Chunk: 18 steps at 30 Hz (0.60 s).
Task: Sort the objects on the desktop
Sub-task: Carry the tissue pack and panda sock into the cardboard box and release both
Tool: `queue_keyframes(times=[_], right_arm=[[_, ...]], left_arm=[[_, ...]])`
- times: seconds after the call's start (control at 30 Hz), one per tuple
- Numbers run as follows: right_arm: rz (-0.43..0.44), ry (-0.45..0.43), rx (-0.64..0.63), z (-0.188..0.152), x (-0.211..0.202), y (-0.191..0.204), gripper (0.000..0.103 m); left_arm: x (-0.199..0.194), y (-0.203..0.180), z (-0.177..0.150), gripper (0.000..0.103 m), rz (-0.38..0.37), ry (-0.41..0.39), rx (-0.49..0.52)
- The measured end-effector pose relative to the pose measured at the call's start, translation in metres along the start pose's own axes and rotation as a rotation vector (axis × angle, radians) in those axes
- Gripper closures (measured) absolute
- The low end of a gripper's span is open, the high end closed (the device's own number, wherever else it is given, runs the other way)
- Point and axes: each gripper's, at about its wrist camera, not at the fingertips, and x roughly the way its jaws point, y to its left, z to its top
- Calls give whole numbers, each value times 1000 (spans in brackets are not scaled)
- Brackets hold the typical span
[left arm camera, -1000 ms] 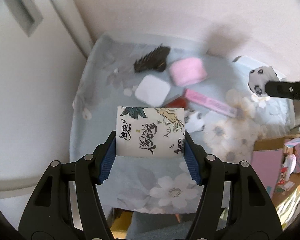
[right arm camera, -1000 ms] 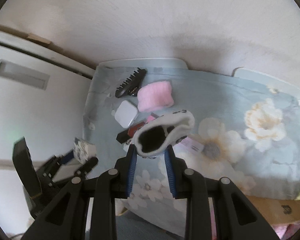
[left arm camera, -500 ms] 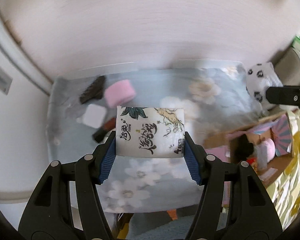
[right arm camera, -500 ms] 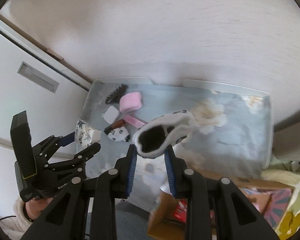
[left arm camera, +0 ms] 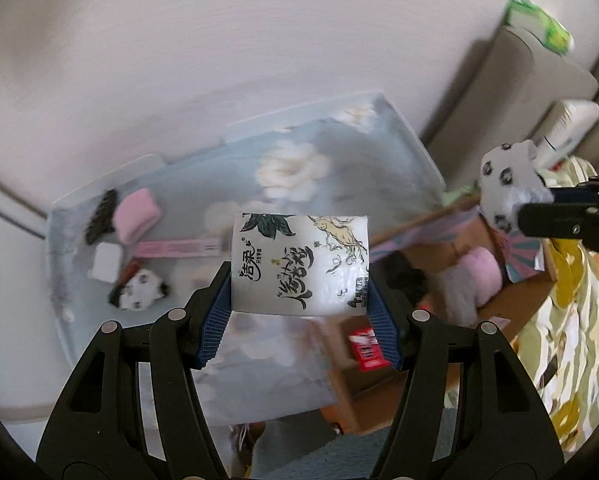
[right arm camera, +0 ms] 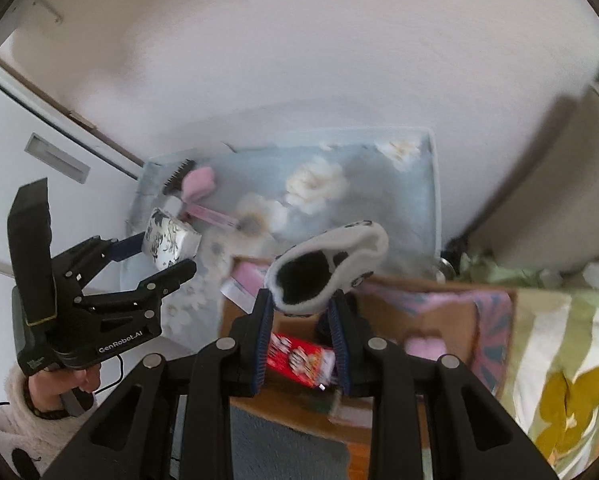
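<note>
Both tools [left arm camera: 299, 276] [right arm camera: 302, 316] raised, loaded.

Blurring across the cardboard box [right arm camera: 379, 320] and its contents, leaving the red packet [right arm camera: 299, 360] unreadable. Hiding part of the pink box [left arm camera: 179, 247] behind the tissue pack [left arm camera: 299, 264]. Cutting off the right hand-held gripper [left arm camera: 539, 216] at the left view's edge.

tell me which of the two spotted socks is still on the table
The spotted sock lying near the table's left end, beside the white square case. The other sock is off the table, held in the right gripper over the cardboard box.
</note>
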Motion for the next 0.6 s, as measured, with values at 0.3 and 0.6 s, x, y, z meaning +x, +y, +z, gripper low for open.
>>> queue_keyframes(times=[0.3,0.6], right_arm=[[-37,49,18,-40,3,-49,77],[-39,100,8,-68,17,-81,77]], left_arm=[[27,-77,-8,43,-42,40,90],[51,-111,-25,43,-74,78,124]])
